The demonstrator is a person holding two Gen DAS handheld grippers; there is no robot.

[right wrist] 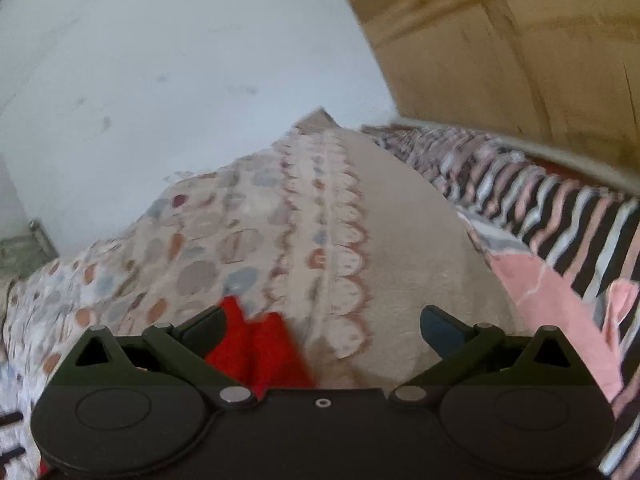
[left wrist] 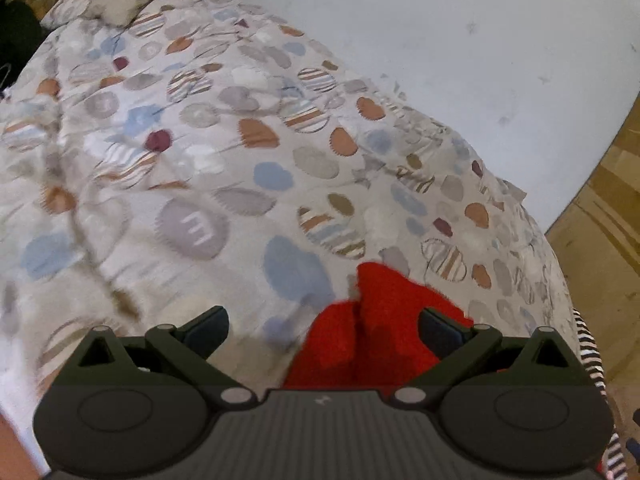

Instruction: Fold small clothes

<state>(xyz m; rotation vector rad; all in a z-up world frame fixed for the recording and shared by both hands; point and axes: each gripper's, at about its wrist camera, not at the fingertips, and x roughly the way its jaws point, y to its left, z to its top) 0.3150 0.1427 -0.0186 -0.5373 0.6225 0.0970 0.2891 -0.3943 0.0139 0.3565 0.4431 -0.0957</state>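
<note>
The left black two-finger plastic gripper [left wrist: 323,330] hangs low with its jaws spread wide, gripping nothing. The right black two-finger plastic gripper [right wrist: 323,330] likewise gapes wide.

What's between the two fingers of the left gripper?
In the left wrist view, the red cloth lies on the patterned bedcover between the open left hand-held gripper's fingers, nearer its right finger.

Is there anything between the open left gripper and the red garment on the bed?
Nothing visible. The red garment lies on the patterned duvet right between the left gripper and its spread fingers, with no other item in front of it.
</note>
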